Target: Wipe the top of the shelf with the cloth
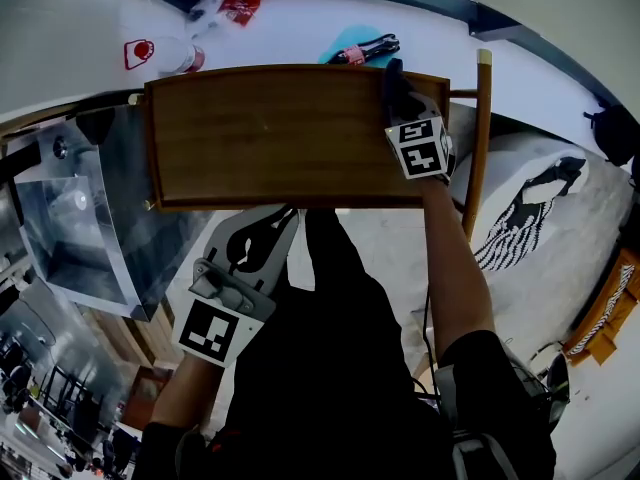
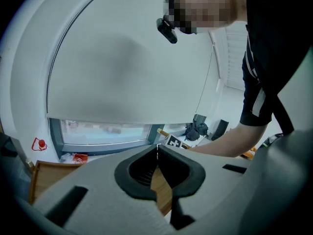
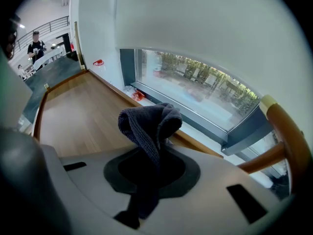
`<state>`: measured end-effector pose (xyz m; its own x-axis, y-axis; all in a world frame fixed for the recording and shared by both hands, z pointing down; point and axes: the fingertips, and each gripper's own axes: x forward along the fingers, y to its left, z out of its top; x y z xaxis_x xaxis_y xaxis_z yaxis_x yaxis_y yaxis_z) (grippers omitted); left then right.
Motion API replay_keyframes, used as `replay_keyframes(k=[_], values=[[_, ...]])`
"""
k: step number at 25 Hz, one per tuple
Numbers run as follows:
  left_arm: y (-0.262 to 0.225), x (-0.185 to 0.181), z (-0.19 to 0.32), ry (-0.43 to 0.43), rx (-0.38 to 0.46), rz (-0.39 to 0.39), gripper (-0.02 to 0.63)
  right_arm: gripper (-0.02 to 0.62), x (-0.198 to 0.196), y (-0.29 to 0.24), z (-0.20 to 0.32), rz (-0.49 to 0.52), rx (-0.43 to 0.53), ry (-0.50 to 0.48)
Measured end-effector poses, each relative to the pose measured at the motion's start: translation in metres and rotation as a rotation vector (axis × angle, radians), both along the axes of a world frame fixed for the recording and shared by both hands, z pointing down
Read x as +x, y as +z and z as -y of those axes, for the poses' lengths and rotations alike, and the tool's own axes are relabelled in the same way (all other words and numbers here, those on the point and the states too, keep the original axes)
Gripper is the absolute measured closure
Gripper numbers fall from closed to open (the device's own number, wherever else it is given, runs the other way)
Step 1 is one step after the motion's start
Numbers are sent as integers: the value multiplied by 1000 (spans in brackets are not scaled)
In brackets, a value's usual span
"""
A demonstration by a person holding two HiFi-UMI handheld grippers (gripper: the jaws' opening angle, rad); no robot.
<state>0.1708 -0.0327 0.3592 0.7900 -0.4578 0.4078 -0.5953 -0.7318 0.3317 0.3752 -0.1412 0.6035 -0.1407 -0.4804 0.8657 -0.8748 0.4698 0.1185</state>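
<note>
The shelf's brown wooden top (image 1: 270, 133) lies across the middle of the head view. My right gripper (image 1: 398, 90) is at the top's right end, shut on a dark grey cloth (image 1: 393, 78). In the right gripper view the cloth (image 3: 149, 124) bunches up from between the jaws, above the wood surface (image 3: 78, 116). My left gripper (image 1: 268, 226) hangs just in front of the shelf's near edge, off the top. Its jaws (image 2: 157, 148) are shut with nothing between them, and the wood (image 2: 46, 177) shows beyond them at the left.
A white window sill (image 1: 300, 28) behind the shelf holds a red wrapper (image 1: 240, 6), a bottle (image 1: 170, 56) and a teal item (image 1: 358, 50). A wooden pole (image 1: 482, 138) stands right of the shelf. A shiny box (image 1: 80, 218) is on the left and a patterned rug (image 1: 530, 208) on the right.
</note>
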Motion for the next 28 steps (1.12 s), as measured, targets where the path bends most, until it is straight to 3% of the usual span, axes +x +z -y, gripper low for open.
replay_keyframes(k=[10, 16, 21, 28], values=[[-5, -1, 4, 1, 10, -5, 581, 548, 21, 0, -1, -23, -11, 75], [-15, -28, 6, -35, 24, -15, 581, 548, 2, -19, 0, 13, 15, 97], [-24, -68, 7, -86, 38, -17, 581, 548, -53, -40, 12, 39, 47, 40], [-31, -144, 2, -184, 48, -6, 581, 548, -177, -65, 32, 95, 87, -116]])
